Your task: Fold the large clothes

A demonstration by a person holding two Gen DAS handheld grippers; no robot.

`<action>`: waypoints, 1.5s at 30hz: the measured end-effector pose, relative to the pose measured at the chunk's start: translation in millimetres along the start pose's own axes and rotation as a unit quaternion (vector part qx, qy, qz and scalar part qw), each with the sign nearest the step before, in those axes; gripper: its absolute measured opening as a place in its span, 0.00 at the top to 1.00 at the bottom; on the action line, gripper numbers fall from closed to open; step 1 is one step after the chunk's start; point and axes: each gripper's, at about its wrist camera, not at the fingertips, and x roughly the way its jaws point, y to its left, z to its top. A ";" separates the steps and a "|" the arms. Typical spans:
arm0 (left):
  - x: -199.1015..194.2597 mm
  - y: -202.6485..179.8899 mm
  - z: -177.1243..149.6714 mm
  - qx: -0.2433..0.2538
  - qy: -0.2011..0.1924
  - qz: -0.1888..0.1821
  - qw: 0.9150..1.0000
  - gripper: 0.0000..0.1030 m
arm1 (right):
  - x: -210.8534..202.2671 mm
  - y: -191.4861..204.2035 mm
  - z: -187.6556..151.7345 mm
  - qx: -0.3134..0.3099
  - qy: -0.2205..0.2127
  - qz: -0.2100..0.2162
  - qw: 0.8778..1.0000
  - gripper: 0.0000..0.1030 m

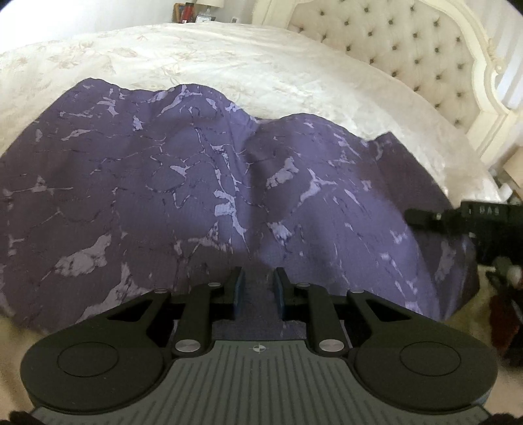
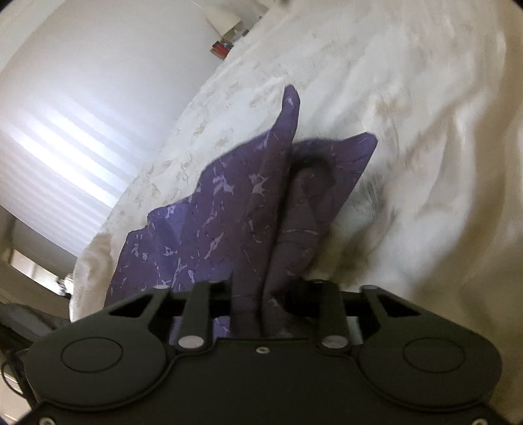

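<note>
A large purple garment with a pale marbled print (image 1: 202,183) lies spread over the cream bedspread (image 1: 202,62). My left gripper (image 1: 258,278) sits at its near edge, jaws a narrow gap apart with purple cloth between the blue pads (image 1: 239,291). My right gripper shows at the right edge of the left wrist view (image 1: 425,220), over the garment's right side. In the right wrist view the garment (image 2: 209,229) bunches into a raised fold that runs between my right gripper's (image 2: 264,291) fingers, which are hidden by the cloth.
A tufted cream headboard (image 1: 408,42) stands at the back right. A nightstand with a red item (image 1: 188,11) and a lamp is at the far back. A window with striped blinds (image 2: 65,157) is at left in the right wrist view. Dark objects (image 1: 503,294) lie off the bed's right side.
</note>
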 end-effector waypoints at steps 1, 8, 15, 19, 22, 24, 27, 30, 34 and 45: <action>-4.9 -0.4 -1.7 0.000 -0.003 -0.004 1.000 0.80 | -4.6 7.2 2.2 -0.005 -0.002 0.002 1.000 0.66; -2.6 13.7 -13.1 -0.018 0.008 -0.026 0.999 0.80 | -14.1 71.0 15.9 -0.022 0.000 0.047 0.999 0.68; -20.9 35.4 -11.8 -0.073 0.007 -0.048 0.996 0.80 | 26.3 147.6 21.7 -0.021 0.038 0.116 0.992 0.68; -51.7 54.2 -17.8 -0.096 -0.020 -0.037 0.995 0.80 | 73.0 187.5 15.7 -0.053 0.073 0.124 0.988 0.68; -78.2 68.9 -20.9 -0.102 -0.049 -0.014 0.994 0.80 | 113.7 208.5 4.6 -0.065 0.105 0.127 0.984 0.67; -93.1 78.3 -22.2 -0.107 -0.066 0.001 0.992 0.79 | 141.4 217.8 -5.1 -0.067 0.123 0.128 0.982 0.66; -106.1 87.5 -21.3 -0.126 -0.083 0.007 0.989 0.79 | 175.0 225.3 -17.1 -0.069 0.145 0.125 0.979 0.63; -112.0 87.3 -22.8 -0.135 -0.086 0.016 0.987 0.80 | 193.5 227.4 -31.9 -0.070 0.164 0.129 0.976 0.55; -111.0 84.0 -29.1 -0.141 -0.075 0.013 0.987 0.79 | 201.0 227.5 -38.0 -0.080 0.175 0.154 0.969 0.43; -130.3 51.2 -22.0 -0.051 -0.083 -0.030 0.995 0.78 | 150.2 234.9 -8.3 -0.112 0.140 0.242 0.954 0.24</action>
